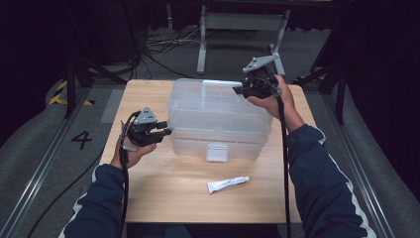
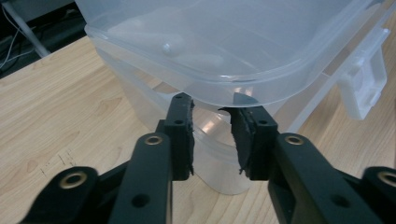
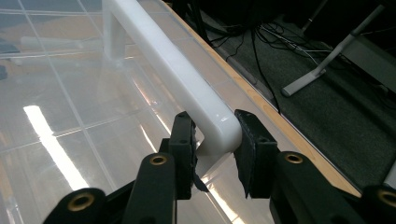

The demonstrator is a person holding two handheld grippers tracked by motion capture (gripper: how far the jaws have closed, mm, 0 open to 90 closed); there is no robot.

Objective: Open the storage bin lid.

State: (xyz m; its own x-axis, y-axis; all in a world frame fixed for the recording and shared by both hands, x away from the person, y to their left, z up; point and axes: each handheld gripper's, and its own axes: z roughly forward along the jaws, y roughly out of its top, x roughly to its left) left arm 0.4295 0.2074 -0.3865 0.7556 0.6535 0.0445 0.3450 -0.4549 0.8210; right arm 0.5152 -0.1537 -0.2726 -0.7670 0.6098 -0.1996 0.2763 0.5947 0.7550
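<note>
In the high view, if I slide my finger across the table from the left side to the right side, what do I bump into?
left gripper → clear plastic box → right gripper, up at the box's white handle. The small white tube lies nearer, in front of the box, so it has no clear turn.

Overhead light is falling on the wooden table (image 1: 163, 198), leaving it bright while the floor and the room's edges are sinking into near-black. The high view is looking soft and a little grainy, with fine detail smearing. A long white streak of glare is lying across the clear box lid (image 3: 70, 140) in the right gripper view, and the white handle (image 3: 187, 88) is shining almost blown out. In the left gripper view the nearest black jaws are blurring, and the box's rim (image 2: 261, 88) is catching pale highlights.
</note>
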